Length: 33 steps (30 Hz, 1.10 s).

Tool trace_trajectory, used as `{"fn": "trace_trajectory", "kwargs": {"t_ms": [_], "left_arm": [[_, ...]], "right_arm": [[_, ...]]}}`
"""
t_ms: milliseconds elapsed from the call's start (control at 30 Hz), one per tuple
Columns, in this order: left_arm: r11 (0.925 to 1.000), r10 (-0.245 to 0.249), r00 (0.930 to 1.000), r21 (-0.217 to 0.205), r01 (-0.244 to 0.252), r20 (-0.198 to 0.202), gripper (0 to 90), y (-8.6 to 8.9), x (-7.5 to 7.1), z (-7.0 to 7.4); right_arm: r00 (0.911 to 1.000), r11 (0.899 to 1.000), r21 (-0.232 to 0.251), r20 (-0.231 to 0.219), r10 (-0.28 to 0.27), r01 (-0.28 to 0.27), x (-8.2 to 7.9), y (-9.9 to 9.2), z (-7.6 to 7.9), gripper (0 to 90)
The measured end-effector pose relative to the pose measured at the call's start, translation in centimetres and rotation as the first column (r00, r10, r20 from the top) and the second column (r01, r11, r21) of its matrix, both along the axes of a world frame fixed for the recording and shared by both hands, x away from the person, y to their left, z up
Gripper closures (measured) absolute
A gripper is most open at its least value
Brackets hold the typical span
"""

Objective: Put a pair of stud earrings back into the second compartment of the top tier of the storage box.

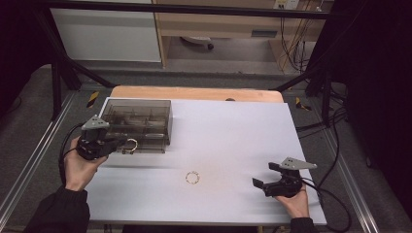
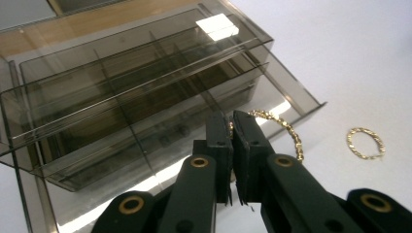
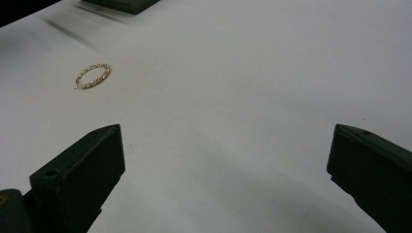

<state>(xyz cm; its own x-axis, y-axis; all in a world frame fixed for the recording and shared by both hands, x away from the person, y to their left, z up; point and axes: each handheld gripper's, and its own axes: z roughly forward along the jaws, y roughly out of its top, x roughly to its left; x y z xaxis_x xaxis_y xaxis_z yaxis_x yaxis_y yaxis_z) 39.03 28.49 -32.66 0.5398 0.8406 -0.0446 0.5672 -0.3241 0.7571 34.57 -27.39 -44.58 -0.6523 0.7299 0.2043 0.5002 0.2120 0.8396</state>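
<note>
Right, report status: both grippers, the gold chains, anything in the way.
Left gripper shut on gold chain at smoked drawer box. Right gripper open, empty. Second chain lies on white table; path clear.

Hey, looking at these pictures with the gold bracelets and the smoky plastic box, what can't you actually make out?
- Held bracelet: the left gripper covers the pinched part, left gripper view.
- Smoky box: dark tinted walls hide any contents; far end cut off.
- Loose bracelet: links too small, high view.
- Right gripper: jaw tips cut off, right gripper view.

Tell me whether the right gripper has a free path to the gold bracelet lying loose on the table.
Probably yes: the right gripper, jaws open, faces the gold bracelet across bare white table.
</note>
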Motion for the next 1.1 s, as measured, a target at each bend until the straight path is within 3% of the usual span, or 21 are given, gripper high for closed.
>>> {"fn": "trace_trajectory", "kwargs": {"t_ms": [567, 967, 1100], "left_arm": [[0.9966, 0.074, 0.997, 0.038, -0.073, -0.021, 85.5, 0.0, 3.2, -2.8], [0.9945, 0.091, 0.9953, 0.054, -0.089, -0.033, 84.5, 0.2, 3.6, -4.1], [0.9951, 0.092, 0.9954, 0.037, -0.091, -0.025, 80.5, 0.3, 3.5, -3.9]], "right_arm": [[1.0, 1.0, -0.001, 0.002, -0.001, 0.001, 0.0, 0.0, 0.0, 0.6], [1.0, 1.0, -0.002, 0.0, -0.001, 0.001, 0.0, 0.0, 0.0, 0.6], [1.0, 1.0, -0.001, 0.0, 0.0, 0.0, 0.0, 0.0, 0.0, 0.6]]}}
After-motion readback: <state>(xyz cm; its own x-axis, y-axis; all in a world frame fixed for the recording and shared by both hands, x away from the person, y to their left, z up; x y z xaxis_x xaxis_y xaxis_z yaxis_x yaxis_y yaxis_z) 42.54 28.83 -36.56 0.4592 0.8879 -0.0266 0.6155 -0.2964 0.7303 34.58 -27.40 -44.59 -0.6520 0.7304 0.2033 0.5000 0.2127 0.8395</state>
